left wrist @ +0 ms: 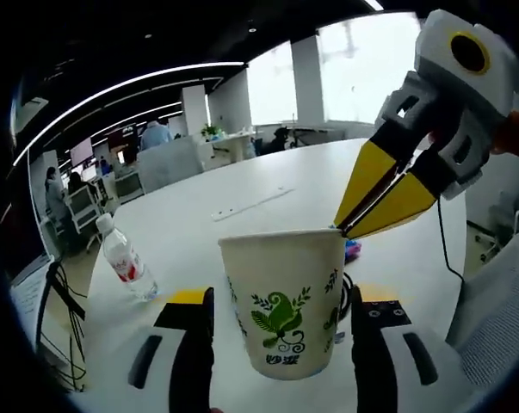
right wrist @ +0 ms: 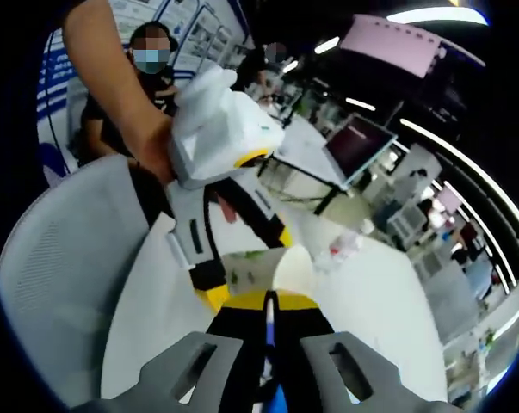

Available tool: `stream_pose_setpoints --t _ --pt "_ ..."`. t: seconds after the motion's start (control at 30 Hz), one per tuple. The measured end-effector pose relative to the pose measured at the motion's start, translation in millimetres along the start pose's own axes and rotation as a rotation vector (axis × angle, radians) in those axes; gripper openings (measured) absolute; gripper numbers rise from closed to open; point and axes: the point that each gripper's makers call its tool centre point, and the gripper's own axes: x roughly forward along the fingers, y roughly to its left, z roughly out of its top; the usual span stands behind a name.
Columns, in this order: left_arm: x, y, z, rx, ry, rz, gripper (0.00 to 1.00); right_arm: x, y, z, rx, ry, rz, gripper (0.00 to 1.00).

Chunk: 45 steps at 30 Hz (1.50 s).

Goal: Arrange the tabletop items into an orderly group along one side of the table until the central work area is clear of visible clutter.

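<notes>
A white paper cup [left wrist: 285, 297] with a green leaf print stands upright between the black pads of my left gripper [left wrist: 281, 335], which is shut on it just above the white table [left wrist: 268, 185]. My right gripper [left wrist: 345, 225] reaches in from the upper right, its yellow jaws together and their tip at the cup's far rim. In the right gripper view my right gripper [right wrist: 269, 331] is shut on a thin blue-and-white pen [right wrist: 269, 325], pointing down at the cup's open mouth [right wrist: 298, 268]. A person's hand holds the left gripper [right wrist: 242, 258] there.
A clear water bottle [left wrist: 126, 262] with a red label stands on the table to the left. A white strip [left wrist: 250, 205] lies farther back. Grey mesh chairs [left wrist: 500, 318] [right wrist: 61, 258] stand at the table's edge. Desks, screens and people fill the office behind.
</notes>
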Motion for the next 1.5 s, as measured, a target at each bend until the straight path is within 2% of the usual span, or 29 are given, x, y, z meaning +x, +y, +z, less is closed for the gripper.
stream_pose_setpoints --t 0.2,0.4,0.6,0.67,1.03,1.23,1.43,1.5 --pt "5.2 -2.2 1.2 0.018 0.013 -0.005 0.55 -3.4 5.7 12.4 -0.030 -0.032 0.021 0.00" --pt "10.4 -0.5 9.2 -0.027 -0.012 0.003 0.54 -4.6 6.7 16.1 -0.074 -0.030 0.032 0.00" --pt "13.1 -3.8 13.4 -0.024 -0.027 0.000 0.52 -9.0 3.7 13.8 -0.051 -0.036 0.034 0.00" --pt "13.8 -4.8 13.8 -0.008 -0.027 -0.002 0.47 -9.6 4.7 13.8 -0.036 -0.039 0.037 0.00" --pt "14.6 -3.8 20.1 -0.007 -0.068 0.018 0.48 -19.0 2.1 13.4 0.078 -0.093 0.030 0.07" --pt "12.7 -0.2 23.1 0.000 -0.086 0.028 0.48 -22.6 -5.1 7.8 0.088 -0.087 0.004 0.07" --pt "11.3 7.9 26.8 -0.027 -0.111 0.041 0.48 -25.1 -11.4 5.4 0.110 -0.089 -0.017 0.08" --pt "11.5 11.1 29.5 -0.053 -0.132 0.044 0.48 -26.7 -13.5 2.4 0.127 -0.085 -0.029 0.11"
